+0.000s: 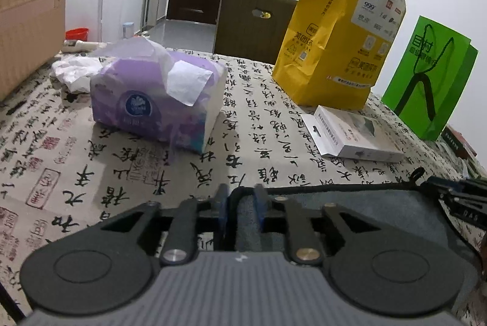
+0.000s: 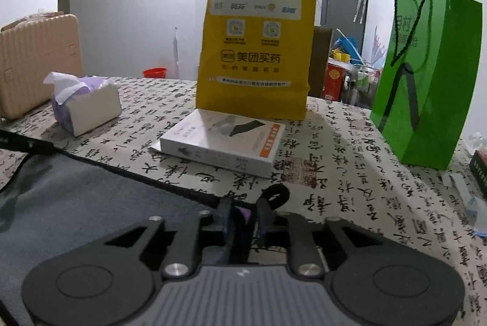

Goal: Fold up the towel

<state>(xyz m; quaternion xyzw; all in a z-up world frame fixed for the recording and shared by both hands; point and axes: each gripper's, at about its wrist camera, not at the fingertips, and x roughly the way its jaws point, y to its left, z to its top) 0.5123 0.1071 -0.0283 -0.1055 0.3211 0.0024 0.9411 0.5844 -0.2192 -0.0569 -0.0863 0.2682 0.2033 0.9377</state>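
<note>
left gripper – pinching towel | right gripper – pinching towel | white box just ahead

Yellow bag: "美团买药", "24小时".

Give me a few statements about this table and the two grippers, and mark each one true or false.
1. Each gripper is closed on an edge of the dark grey towel. True: the left gripper pinches its black-trimmed far edge, and the right gripper pinches a corner by the hanging loop.
2. The towel is already folded into a small square. False: it lies spread out flat on the tablecloth.
3. The white box lies flat in front of the yellow bag. True.
4. The green bag has tipped over. False: it stands upright.
5. The tissue pack is sealed. False: a tissue sticks out of its top.
</note>
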